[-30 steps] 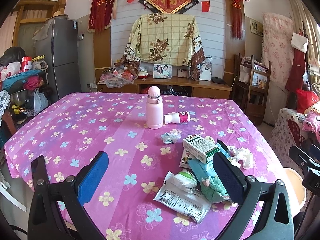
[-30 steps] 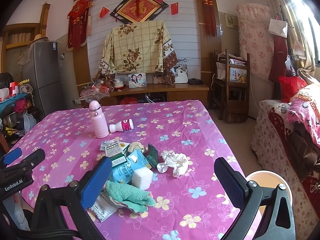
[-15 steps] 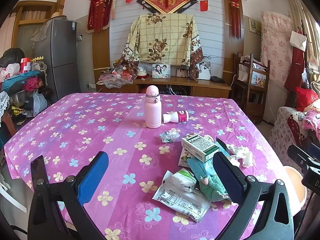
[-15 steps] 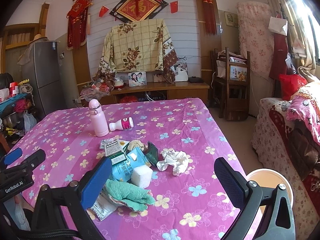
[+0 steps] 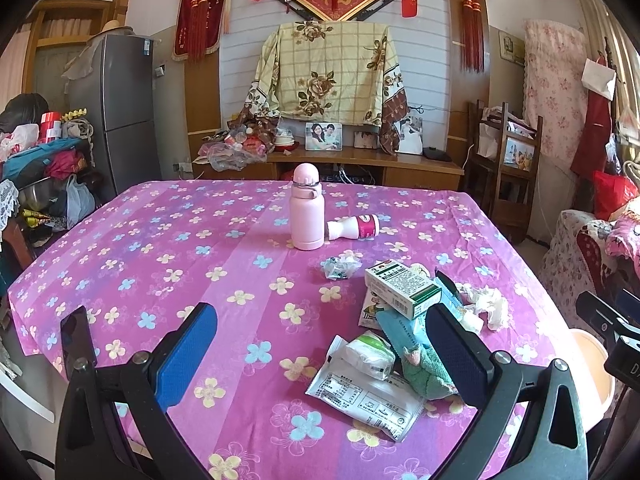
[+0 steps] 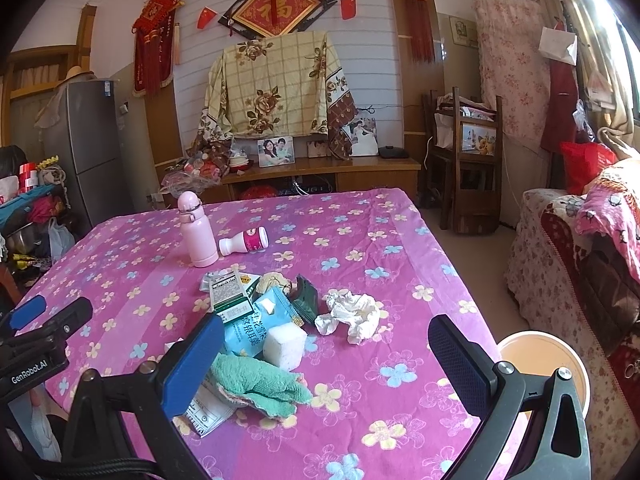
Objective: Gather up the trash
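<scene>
Both grippers, left [image 5: 320,354] and right [image 6: 326,360], hover wide apart and empty above a floral pink tablecloth [image 5: 180,248]. Trash lies heaped near its right edge: crumpled white tissue [image 6: 352,314], glossy blue wrapper [image 6: 256,320], cardboard box [image 5: 402,286], fuzzy green cloth [image 6: 260,384].

Table with a pink flowered cloth [image 5: 160,248], trash heaped at one side.
On the cloth: an upright pink bottle [image 5: 306,213], a small white bottle [image 5: 354,229] lying beside it, a crumpled wrapper [image 5: 339,267], a crumpled tissue [image 6: 350,314], and a pile of packets [image 5: 368,396] with a green cloth [image 6: 260,384].
</scene>
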Motion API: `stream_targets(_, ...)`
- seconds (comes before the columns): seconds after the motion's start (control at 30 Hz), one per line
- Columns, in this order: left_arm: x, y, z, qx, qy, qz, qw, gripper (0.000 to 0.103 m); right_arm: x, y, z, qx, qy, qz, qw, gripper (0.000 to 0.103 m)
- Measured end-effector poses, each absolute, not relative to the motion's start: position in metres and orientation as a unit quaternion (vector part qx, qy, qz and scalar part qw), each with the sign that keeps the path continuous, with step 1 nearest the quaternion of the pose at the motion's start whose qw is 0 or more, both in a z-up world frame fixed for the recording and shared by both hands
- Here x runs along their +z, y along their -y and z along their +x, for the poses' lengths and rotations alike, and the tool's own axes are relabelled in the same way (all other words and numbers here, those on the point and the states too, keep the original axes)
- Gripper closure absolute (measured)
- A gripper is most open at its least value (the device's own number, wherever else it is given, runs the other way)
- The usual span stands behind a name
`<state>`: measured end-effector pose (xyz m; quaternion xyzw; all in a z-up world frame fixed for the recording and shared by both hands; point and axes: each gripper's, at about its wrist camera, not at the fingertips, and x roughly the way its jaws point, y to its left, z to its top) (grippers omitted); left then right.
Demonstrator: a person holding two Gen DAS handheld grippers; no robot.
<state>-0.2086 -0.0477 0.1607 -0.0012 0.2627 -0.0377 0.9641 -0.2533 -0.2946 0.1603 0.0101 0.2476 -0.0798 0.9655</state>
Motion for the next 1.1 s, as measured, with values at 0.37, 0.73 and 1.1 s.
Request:
stream_targets(0.37,0.152,0.046,-0.201,-0.035,-0.278,-0.002,0.96,0.0,0.15,0.296,-0.246,-0.06,-0.272,0.022,0.96,0.0)
stream_targets(0.73,0.136,0.03,-0.185,-0.029,-0.313,0.01,0.949,0.0,0.122,0.296,-0.225,-0.024,-0.349,0.011,0.937,0.0)
stream_targets(1.1,0.109,0.026,-0.151,-0.047,-0.375,0.024,0.926,0.0,0.071,0.275,-0.2,0.074,-0.401,0.0,0.913,0.0)
